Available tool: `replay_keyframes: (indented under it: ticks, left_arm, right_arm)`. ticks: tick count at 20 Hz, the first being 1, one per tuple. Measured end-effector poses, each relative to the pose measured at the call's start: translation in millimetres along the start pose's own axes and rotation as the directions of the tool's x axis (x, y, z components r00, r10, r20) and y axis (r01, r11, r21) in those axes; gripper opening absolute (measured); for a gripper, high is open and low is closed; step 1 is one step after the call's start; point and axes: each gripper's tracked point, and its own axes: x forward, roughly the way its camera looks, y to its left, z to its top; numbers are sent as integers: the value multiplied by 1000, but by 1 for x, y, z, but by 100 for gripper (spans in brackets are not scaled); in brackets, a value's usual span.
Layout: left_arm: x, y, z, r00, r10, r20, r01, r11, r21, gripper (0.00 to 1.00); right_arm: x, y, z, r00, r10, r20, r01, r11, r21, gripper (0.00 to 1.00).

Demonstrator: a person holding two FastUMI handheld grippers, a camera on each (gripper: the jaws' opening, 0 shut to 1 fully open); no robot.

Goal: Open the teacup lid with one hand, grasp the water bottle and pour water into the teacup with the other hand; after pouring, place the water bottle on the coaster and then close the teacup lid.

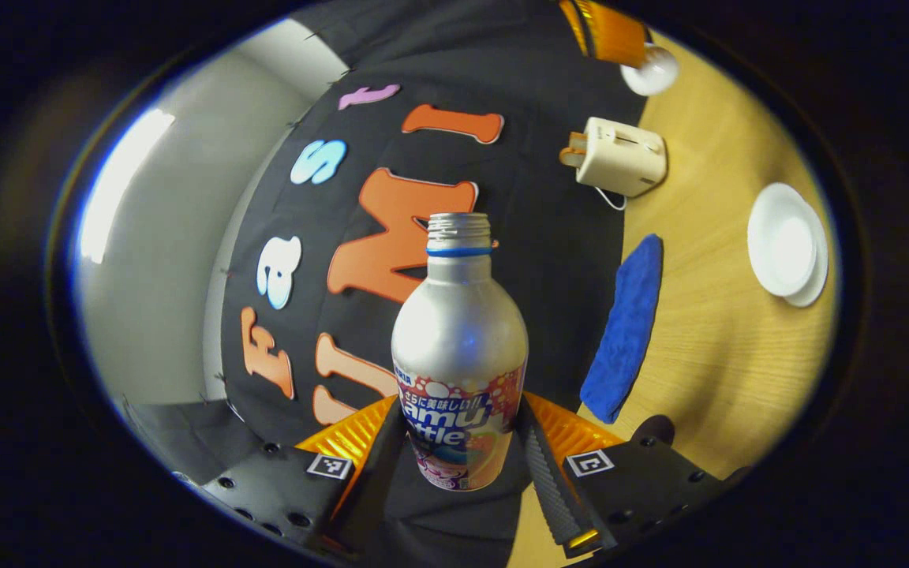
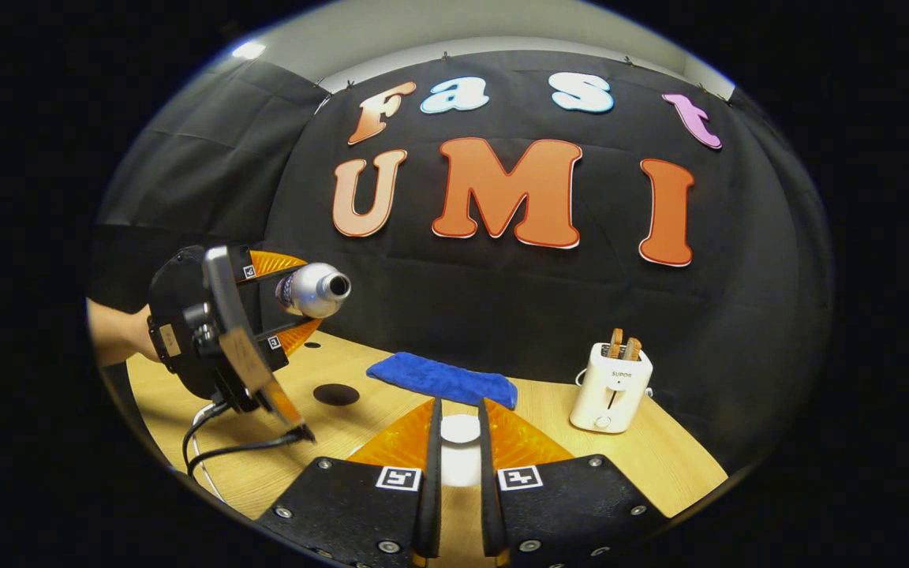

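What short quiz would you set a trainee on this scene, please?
1. True or false: the water bottle in the left gripper has its cap on.
2. In the right gripper view, what lies on the table between the coaster and the toaster? A) a blue cloth B) a spoon C) a book
3. Fill in: the right gripper is shut on the teacup ___.

Key: 1 false, the mouth is open. 2 A. 3 lid.
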Motion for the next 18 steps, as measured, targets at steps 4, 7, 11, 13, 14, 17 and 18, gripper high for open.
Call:
replay_keyframes:
  ticks: [4,7,11,13,14,17,18]
  left_arm:
    - [7,10,-15,999,15,-49,-27,968,-248,83]
    - [17,8,-27,996,9,-89,-45,911,-411,83]
    - [35,-3,-48,989,-33,-142,-61,789,-611,83]
    - [38,-11,-62,982,-71,-174,-73,710,-700,83]
    - [40,-16,-66,977,-91,-191,-82,667,-741,83]
    - [48,-39,-73,966,-166,-196,-73,554,-829,83]
    - [46,-42,-76,964,-183,-194,-73,520,-851,83]
  right_arm:
    - [6,12,8,1000,19,11,-19,1000,9,21]
    - [10,17,12,1000,25,11,-25,1000,1,21]
    - [17,25,15,999,37,14,-37,999,5,21]
    - [20,27,13,999,40,6,-40,999,16,21]
    - [22,29,11,999,50,-2,-49,999,18,21]
    - [26,32,5,998,60,-26,-60,998,20,21]
    - [27,33,4,997,65,-30,-64,998,22,21]
